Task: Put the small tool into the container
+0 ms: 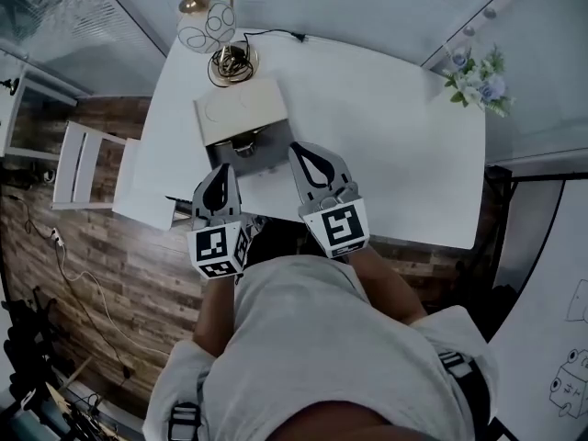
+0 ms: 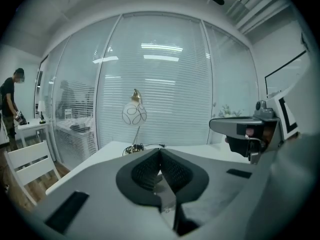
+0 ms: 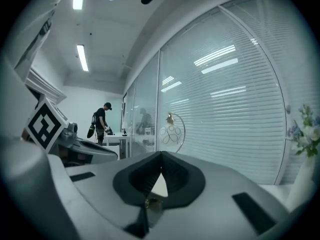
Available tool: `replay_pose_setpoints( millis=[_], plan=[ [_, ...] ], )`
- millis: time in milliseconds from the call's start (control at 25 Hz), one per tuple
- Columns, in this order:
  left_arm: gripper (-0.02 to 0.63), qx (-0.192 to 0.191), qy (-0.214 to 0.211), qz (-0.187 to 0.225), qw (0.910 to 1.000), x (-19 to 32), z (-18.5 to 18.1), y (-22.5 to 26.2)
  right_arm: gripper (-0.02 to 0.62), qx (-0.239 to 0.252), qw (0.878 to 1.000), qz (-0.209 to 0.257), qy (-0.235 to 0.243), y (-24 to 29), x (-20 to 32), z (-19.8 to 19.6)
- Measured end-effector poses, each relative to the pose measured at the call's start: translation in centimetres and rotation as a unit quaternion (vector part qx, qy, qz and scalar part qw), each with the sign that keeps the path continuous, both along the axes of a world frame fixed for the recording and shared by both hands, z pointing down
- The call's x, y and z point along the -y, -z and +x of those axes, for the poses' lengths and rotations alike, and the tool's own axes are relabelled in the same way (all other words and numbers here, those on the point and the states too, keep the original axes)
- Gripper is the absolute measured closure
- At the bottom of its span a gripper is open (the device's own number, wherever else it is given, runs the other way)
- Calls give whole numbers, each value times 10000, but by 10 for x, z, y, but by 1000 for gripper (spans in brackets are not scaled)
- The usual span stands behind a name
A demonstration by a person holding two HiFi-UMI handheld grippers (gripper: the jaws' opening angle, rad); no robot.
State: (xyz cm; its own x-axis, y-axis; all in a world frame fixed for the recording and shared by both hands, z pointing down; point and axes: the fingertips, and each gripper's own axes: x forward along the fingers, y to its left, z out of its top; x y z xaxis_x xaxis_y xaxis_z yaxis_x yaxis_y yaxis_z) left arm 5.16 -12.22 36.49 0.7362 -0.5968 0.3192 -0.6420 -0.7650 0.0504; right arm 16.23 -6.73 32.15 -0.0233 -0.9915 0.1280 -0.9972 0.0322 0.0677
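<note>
Overhead: left claw (image 1: pixel 223 169), right claw (image 1: pixel 299 151), two, both closed, empty; one container (image 1: pixel 241 110).

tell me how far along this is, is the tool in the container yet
Done: unclear. Something small and dark sits at the open front of the beige container, too small to identify.
In hand: nothing. The left gripper and right gripper are both shut and empty, above the near edge of the table.
Left: probably the whole pick and place.

Left gripper (image 1: pixel 221 175), right gripper (image 1: pixel 303 154): jaws together, side by side.
</note>
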Motion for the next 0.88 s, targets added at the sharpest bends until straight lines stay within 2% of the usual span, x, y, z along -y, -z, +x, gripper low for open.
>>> replay_pose_setpoints(
  millis=[80,200,400,560,720,880],
  plan=[
    [583,-174,34,104,9998,2,-1,18,569,-253,9992,295,48,22,1,0],
    [583,-396,35,300,9988,5,4,40,569,-239,9982,548,-23,39,3,7],
    [583,-699,72,526,9961,22,14,68,569,-103,9974,685,-194,51,13,17],
    [583,-867,32,669,9940,30,18,87,569,-239,9954,903,-196,66,19,22],
    [583,-842,65,676,9941,29,17,88,569,-8,9969,736,-294,64,18,25],
    [582,-898,89,725,9933,31,18,94,569,-56,9974,655,-310,60,23,27]
  ],
)
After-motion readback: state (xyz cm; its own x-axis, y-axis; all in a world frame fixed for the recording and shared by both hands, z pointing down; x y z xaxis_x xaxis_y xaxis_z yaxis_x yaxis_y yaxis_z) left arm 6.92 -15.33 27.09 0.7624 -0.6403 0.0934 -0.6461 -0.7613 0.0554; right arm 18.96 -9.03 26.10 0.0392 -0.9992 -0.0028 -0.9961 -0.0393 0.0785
